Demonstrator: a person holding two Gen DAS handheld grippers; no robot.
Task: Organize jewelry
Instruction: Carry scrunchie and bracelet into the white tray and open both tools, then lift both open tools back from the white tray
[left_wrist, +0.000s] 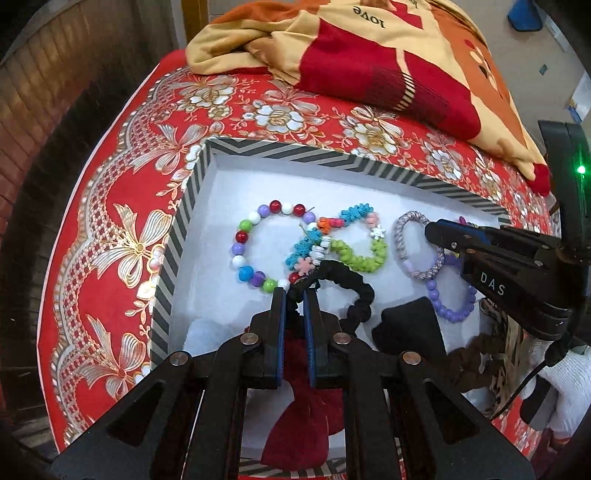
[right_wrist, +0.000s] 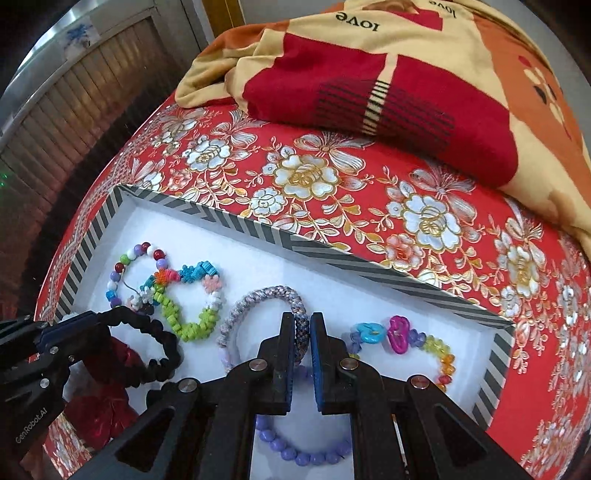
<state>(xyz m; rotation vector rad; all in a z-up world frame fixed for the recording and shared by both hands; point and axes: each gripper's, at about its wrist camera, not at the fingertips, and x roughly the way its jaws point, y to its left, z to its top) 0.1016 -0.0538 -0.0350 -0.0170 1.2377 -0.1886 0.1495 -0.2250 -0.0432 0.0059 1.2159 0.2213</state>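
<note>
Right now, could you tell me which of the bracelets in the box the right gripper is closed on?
The right gripper grips the grey-lilac braided bracelet, the only woven cord one; the others are beaded, and the left gripper holds the black scrunchie.

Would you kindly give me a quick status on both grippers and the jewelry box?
Left gripper shut on black scrunchie. Right gripper shut on braided bracelet. Both over striped box; purple bead bracelet lies under the right gripper.

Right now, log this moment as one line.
left gripper: shut on black scrunchie | right gripper: shut on braided bracelet | both over striped box
</note>
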